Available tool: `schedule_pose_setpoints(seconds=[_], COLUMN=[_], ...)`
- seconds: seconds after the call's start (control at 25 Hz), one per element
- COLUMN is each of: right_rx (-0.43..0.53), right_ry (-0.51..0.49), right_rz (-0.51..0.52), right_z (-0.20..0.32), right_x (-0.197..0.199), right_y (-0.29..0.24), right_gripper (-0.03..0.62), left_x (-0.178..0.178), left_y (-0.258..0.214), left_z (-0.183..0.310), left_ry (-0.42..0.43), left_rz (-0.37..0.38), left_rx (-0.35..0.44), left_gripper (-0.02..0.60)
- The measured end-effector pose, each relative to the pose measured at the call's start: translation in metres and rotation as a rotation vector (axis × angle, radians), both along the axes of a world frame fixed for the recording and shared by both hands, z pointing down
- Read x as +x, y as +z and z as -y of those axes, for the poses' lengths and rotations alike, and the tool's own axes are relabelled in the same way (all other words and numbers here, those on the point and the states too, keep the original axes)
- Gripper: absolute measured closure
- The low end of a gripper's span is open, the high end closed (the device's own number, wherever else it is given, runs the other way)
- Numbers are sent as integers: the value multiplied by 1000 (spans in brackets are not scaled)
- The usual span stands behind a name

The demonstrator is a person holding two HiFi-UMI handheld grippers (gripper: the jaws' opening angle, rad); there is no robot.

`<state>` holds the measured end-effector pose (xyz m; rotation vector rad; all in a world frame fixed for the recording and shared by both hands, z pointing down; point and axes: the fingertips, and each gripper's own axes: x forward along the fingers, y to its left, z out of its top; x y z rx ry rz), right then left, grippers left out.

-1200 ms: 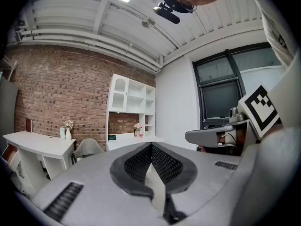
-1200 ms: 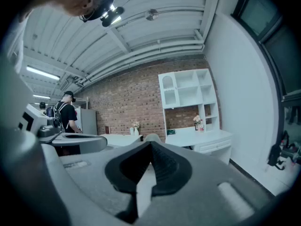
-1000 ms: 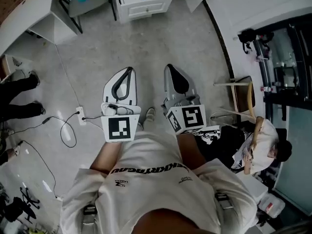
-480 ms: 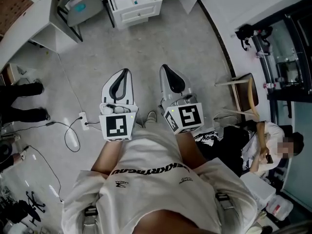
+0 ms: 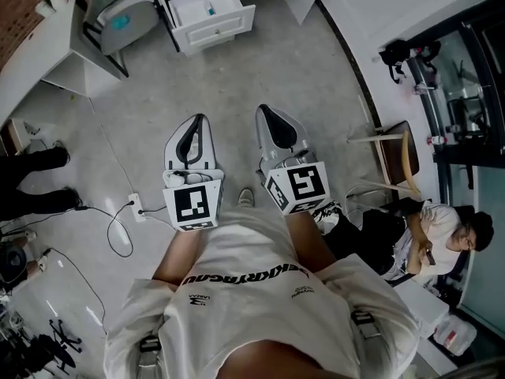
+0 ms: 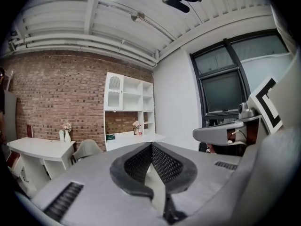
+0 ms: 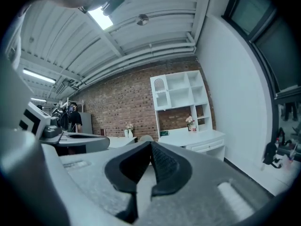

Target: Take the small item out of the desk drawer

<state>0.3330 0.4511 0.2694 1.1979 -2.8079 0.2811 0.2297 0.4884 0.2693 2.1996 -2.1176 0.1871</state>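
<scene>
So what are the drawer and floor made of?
Drawer: looks like white-painted wood or board, satin finish, with a moulded panel front. Floor: mottled grey with a dull sheen, probably polished concrete or stone tile; can't tell which.

Head view, changes noted:

- The open desk drawer (image 5: 217, 31) has shifted from top centre to left of centre and sits lower in the frame. More of its inside shows.
- The small blue item (image 5: 210, 8) now lies further from the top edge.
- The grey chair (image 5: 118, 14) at upper left has come further into frame.
- The tips of the left gripper (image 5: 200, 118) and right gripper (image 5: 263, 110) have drifted slightly left.
- The floor power strip (image 5: 136, 206) and the bystander's dark legs (image 5: 35, 181) at the left edge have slid downward.
</scene>
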Motion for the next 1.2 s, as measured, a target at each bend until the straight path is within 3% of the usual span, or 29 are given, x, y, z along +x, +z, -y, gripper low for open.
schedule_pose_setpoints(seconds=[0.24,0.72,1.2], right_rx=[22,-2,-72], right_ry=[43,172,204], right_rz=[1,-34,-71], right_z=[74,253,357], right_x=[-54,-184,-269], right_y=[5,-9,12], right_gripper=[595,595,595], left_x=[-50,-174,-250], left_y=[4,-5,23], left_z=[82,280,385], left_ry=[34,197,242], left_rz=[-10,-12,-59], left_rx=[22,-6,-68], left_gripper=[583,583,583])
